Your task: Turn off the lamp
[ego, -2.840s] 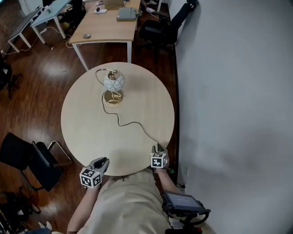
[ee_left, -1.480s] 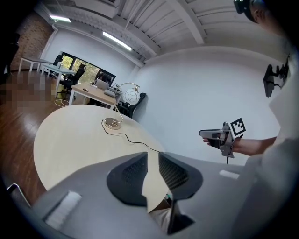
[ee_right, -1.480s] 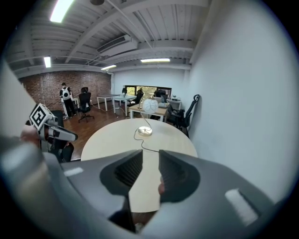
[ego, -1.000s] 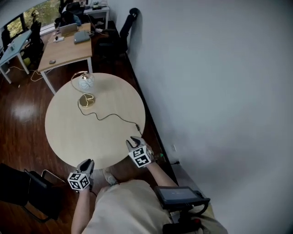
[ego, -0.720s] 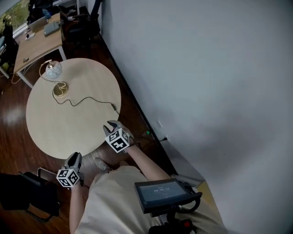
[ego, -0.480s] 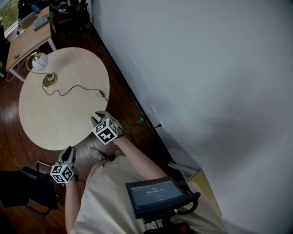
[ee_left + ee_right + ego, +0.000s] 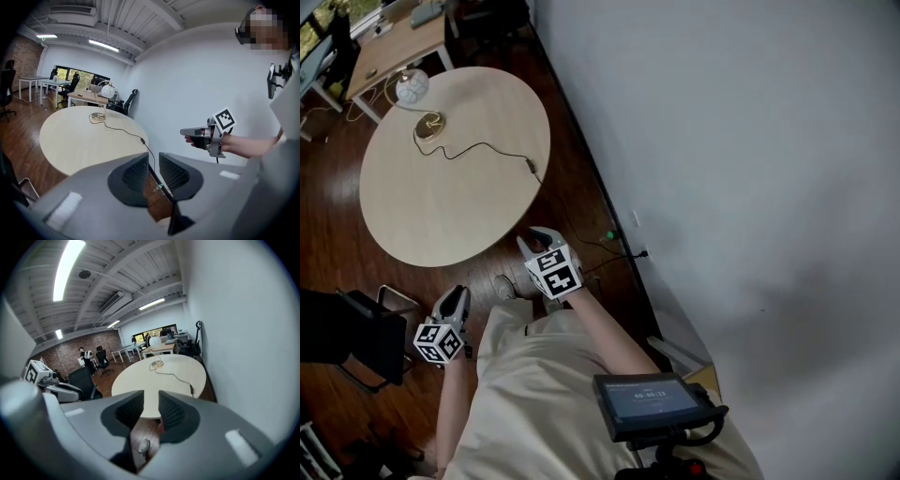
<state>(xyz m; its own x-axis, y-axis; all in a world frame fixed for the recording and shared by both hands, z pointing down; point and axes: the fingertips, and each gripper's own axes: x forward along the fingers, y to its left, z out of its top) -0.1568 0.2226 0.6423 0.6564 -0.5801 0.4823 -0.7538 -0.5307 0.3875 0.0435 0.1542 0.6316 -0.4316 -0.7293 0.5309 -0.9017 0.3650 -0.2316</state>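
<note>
Black-and-white square markers on the cubes of the left gripper (image 7: 455, 298) and the right gripper (image 7: 539, 239); grey jaws, dark ribbed pads. Ahead of both, plain pale beige table (image 7: 441, 216). At its far edge from the grippers, lamp (image 7: 412, 86) with white globe and brass-gold base; thin black cord (image 7: 502, 155). Below the grippers, glossy dark red-brown wood floor (image 7: 328, 253). Right of the right gripper, plain off-white wall (image 7: 750, 141). Behind both, beige shirt (image 7: 544, 403).

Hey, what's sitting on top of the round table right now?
On the round table stand a lamp near its far edge and its black cord, trailing to the wall-side rim. The tabletop hides whatever is under it.
</note>
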